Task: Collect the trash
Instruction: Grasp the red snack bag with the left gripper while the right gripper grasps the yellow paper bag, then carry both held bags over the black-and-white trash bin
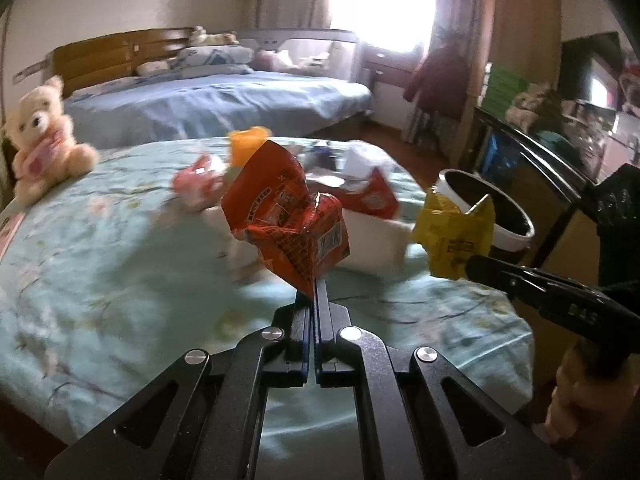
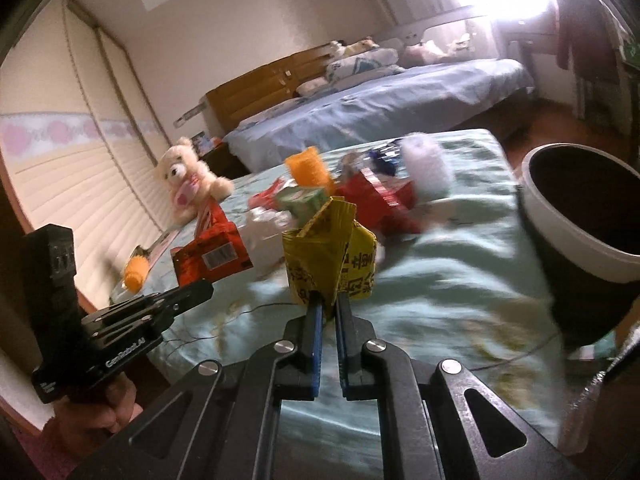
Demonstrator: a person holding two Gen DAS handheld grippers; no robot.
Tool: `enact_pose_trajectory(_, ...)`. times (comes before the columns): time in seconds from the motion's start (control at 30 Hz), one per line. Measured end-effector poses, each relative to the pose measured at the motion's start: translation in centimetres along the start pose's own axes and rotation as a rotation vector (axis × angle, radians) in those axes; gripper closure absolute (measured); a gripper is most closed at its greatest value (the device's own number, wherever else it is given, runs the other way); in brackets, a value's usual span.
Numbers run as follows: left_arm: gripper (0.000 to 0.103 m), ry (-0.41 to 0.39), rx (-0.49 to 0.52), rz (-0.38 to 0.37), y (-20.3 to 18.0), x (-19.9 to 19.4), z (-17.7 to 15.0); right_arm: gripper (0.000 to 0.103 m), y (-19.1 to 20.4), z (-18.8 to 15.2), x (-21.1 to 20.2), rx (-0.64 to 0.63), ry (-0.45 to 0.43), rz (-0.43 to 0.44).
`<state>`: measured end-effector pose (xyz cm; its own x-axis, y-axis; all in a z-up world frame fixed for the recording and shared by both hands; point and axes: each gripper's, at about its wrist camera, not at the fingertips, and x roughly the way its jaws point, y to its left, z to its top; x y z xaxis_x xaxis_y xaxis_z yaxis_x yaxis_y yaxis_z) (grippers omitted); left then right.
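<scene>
- A bedroom is shown: a bed under a pale green floral cover, a second bed in blue behind it, a bright window beyond.
- More litter is heaped near the bed's far edge; a teddy is sat at its left edge.
- An orange wrapper is pinched in the left gripper, jaws pressed together on it, above the bed.
- A yellow wrapper is clamped in the right gripper.
- The bin is stood off the bed's right edge; each wrapper is best carried fully over its rim before release.

Red-orange snack wrapper: crumpled, barcode showing, held up above bed. Yellow wrapper: crinkled, black print, upright, also held up. More trash on bedspread behind: red packet, orange item, green-white carton. Bin: white rim, dark inside, at bed's edge.
</scene>
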<state>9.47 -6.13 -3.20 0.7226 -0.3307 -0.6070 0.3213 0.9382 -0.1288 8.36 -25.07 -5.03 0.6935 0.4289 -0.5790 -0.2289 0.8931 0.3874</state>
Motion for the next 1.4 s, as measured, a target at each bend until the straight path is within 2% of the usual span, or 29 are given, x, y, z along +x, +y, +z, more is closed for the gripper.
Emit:
enact_pose_trajectory(0.63,0.103,0.033,0.173,-0.17,-10.4,4.0,3.1,0.097,-9.1,0.9,-5.5,0.113,-0.067,-0.181)
enact_pose_trajectory(1.4,0.103,0.106,0.268,-0.278,-17.8,10.3,6.2,0.097,-16.1,3.4,-7.0,0.168,-0.093,-0.372)
